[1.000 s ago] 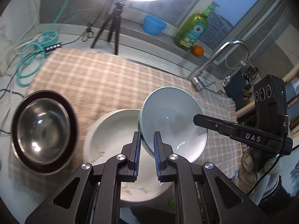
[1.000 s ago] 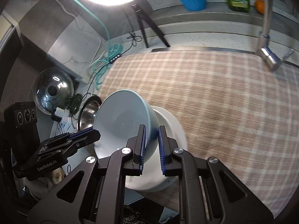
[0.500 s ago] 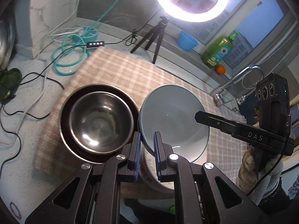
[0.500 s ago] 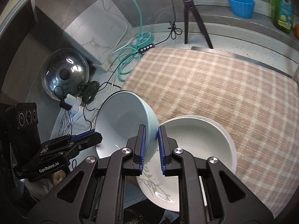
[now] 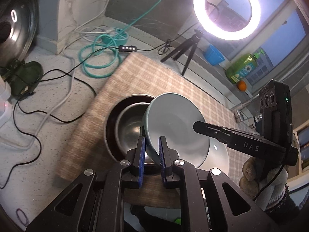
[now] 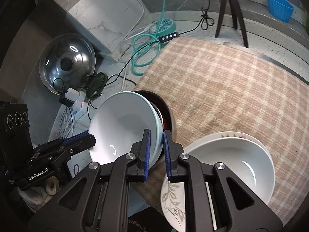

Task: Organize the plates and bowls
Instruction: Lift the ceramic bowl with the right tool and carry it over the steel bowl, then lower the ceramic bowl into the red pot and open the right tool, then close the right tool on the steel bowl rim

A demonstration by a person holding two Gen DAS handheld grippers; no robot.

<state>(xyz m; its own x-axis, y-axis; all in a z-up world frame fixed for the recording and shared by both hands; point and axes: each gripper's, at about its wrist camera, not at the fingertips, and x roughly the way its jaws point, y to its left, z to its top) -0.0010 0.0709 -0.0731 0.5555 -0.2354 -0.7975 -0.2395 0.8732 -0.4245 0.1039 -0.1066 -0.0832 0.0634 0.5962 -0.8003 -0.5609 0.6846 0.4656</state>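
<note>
Together, both grippers clamp one bowl

Left wrist: left gripper (image 5: 151, 151) jaws narrow on the pale blue bowl's (image 5: 174, 124) rim, above the steel bowl (image 5: 130, 126) near the checked mat's (image 5: 154, 81) left edge.

Right wrist: right gripper (image 6: 156, 150) jaws pinch the opposite rim; white bowl (image 6: 231, 160) at the mat's near edge.

Glossy glaze, brushed steel, woven cloth

We see a glossy ceramic bowl (image 5: 177, 127), a shiny steel bowl (image 5: 129, 127), a matt checked cloth (image 6: 222, 89).

Glaring ring light (image 5: 227, 9), fisheye-warped edges
</note>
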